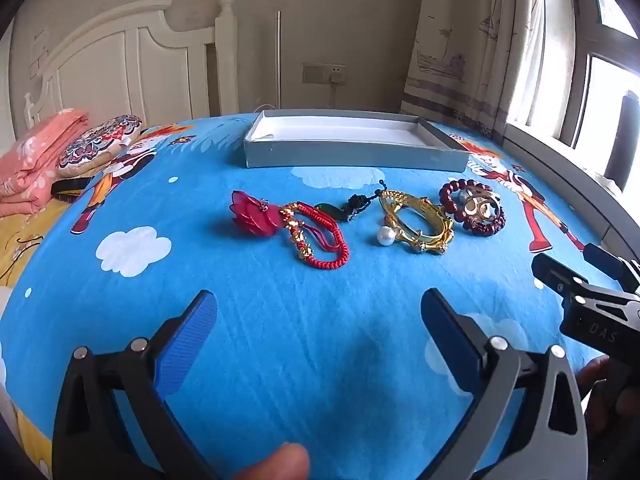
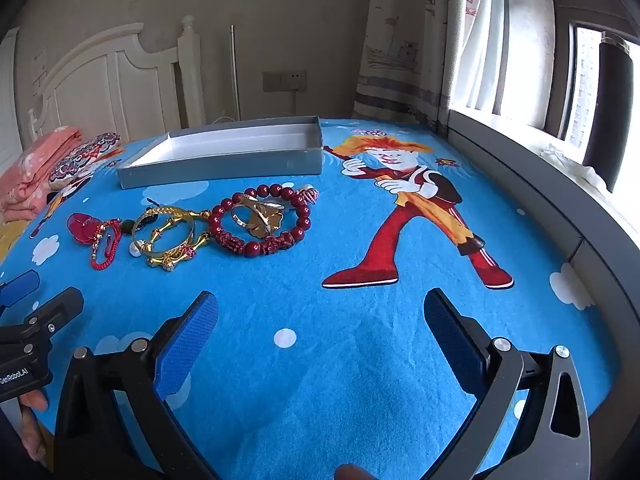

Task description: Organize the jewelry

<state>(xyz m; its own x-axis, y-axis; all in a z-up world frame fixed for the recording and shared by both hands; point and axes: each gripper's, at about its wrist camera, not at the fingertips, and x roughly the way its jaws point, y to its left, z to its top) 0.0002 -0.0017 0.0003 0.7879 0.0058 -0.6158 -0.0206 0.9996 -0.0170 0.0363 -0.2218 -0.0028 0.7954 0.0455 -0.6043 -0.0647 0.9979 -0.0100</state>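
A bed (image 1: pixel 280 320) is being covered by a napped blue sheet printed with clouds and cartoon figures; a white headboard (image 1: pixel 120 64), patterned curtain (image 1: pixel 460 40) and window (image 2: pixel 592 92) are being shown behind. A shallow grey cardboard box (image 1: pixel 352 152), white inside, is being kept beyond a row of jewelry: red petal ornament (image 1: pixel 252 214), braided red cord (image 1: pixel 320 240), gold bangle (image 1: pixel 420 224), dark red bead bracelet (image 2: pixel 260 220). The left gripper (image 1: pixel 320 332) and right gripper (image 2: pixel 320 332) are being held wide apart, empty, above the sheet.
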